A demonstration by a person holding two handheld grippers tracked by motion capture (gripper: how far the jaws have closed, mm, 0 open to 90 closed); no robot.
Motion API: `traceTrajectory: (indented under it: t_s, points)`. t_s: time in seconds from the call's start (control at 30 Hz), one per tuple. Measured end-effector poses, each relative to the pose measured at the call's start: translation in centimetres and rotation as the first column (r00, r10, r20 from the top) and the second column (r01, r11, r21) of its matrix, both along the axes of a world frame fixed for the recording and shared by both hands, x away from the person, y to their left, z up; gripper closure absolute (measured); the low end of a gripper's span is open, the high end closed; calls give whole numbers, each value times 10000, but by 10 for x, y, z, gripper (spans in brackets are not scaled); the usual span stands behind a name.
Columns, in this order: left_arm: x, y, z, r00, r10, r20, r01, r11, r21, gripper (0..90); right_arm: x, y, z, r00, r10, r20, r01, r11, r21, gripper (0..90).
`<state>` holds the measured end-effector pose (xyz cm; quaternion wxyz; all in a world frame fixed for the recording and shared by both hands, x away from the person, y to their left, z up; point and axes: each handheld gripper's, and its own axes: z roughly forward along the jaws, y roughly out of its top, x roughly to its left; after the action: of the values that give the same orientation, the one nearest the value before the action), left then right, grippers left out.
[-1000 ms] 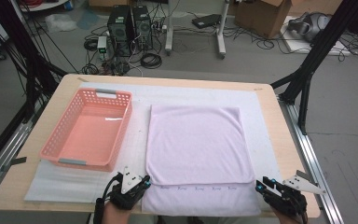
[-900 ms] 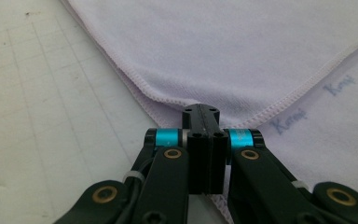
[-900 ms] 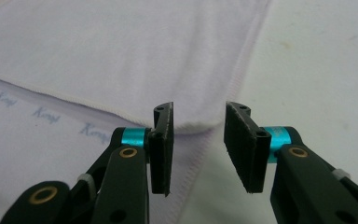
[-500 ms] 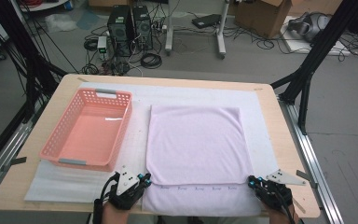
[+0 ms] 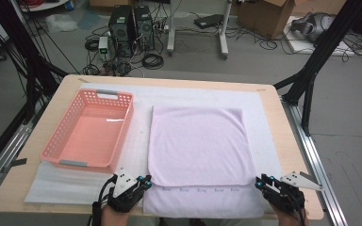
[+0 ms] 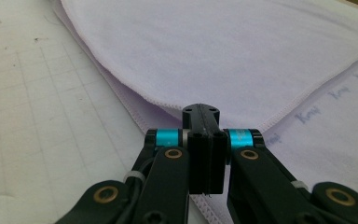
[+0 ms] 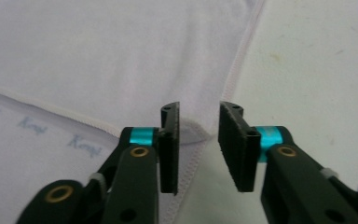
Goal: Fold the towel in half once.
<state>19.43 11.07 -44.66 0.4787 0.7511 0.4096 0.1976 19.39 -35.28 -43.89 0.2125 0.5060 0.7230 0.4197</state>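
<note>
At counter's near edge: left hand-held gripper clamped shut on lilac towel corner; right hand-held gripper jaws just reopened, part-open, straddling opposite corner.

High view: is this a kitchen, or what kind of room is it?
Probably a lab or workshop, not a kitchen: computer towers and tangled cables sit on the bare floor, with a cardboard box behind the wooden table.

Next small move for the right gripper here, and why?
Probably close the right gripper on the towel corner. Its jaws have just been opening and now stand apart, with the folded corner showing in the gap between them, while the left gripper is already shut at its own corner. Both must hold before lifting.
</note>
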Motion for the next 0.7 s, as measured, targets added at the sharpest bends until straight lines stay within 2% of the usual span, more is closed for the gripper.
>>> traceTrajectory:
  t_s: [0.03, 0.07, 0.13, 0.23, 0.27, 0.3, 0.33, 0.37, 0.43, 0.5, 0.6, 0.67, 0.7]
  points:
    - [0, 0, 0, 10000, 11, -2, -11, 10000, 0, 900, 1, 2, -1, 10000, 69, -59, -69, 10000, -51, 610]
    - [0, 0, -1, 10000, -12, -20, 13, 10000, 12, 899, 4, 8, -5, 9995, 164, -273, -177, 9987, -475, 587]
    - [-1, -1, -1, 10000, 7, -48, -7, 10000, -32, 899, 6, 13, -10, 9981, 263, -556, -311, 9958, -857, 587]
    - [-1, 0, -1, 10000, 3, -89, -4, 9999, -100, 897, 7, 16, -11, 9982, 340, -497, -394, 9930, -1117, 583]
    - [0, 2, -2, 9994, -27, -337, 17, 9996, -290, 892, 7, 16, -11, 9983, 327, -472, -376, 9936, -1065, 575]
    - [0, 2, -2, 9994, -27, -337, 17, 9996, -290, 814, 7, 16, -11, 9983, 327, -472, -376, 9936, -1065, 575]
    - [1, 3, -2, 9988, 46, -485, -64, 9993, -379, 814, 7, 15, -10, 9986, 327, -421, -369, 9939, -1043, 572]
    - [2, 4, -2, 9975, 105, -694, -148, 9980, -614, 665, 6, 15, -9, 9989, 335, -339, -368, 9942, -1011, 571]
    - [1, 3, 0, 9973, 129, -717, -181, 9973, -712, 597, 5, 14, -8, 9989, 345, -317, -373, 9948, -952, 571]
    - [2, 2, 0, 9969, 91, -788, -145, 9976, -673, 570, 5, 14, -7, 9992, 341, -212, -358, 9958, -842, 571]
    - [8, -3, -5, 9941, 170, -1067, -203, 9994, -295, 578, 5, 17, -8, 9989, 406, -252, -428, 9947, -935, 579]
    - [9, -8, -7, 9948, 184, -1005, -183, 9998, 22, 656, 6, 20, -11, 9981, 508, -347, -547, 9909, -1232, 613]
    - [9, -11, -8, 9951, 197, -968, -179, 9997, 192, 723, 7, 21, -12, 9983, 481, -318, -519, 9899, -1316, 649]
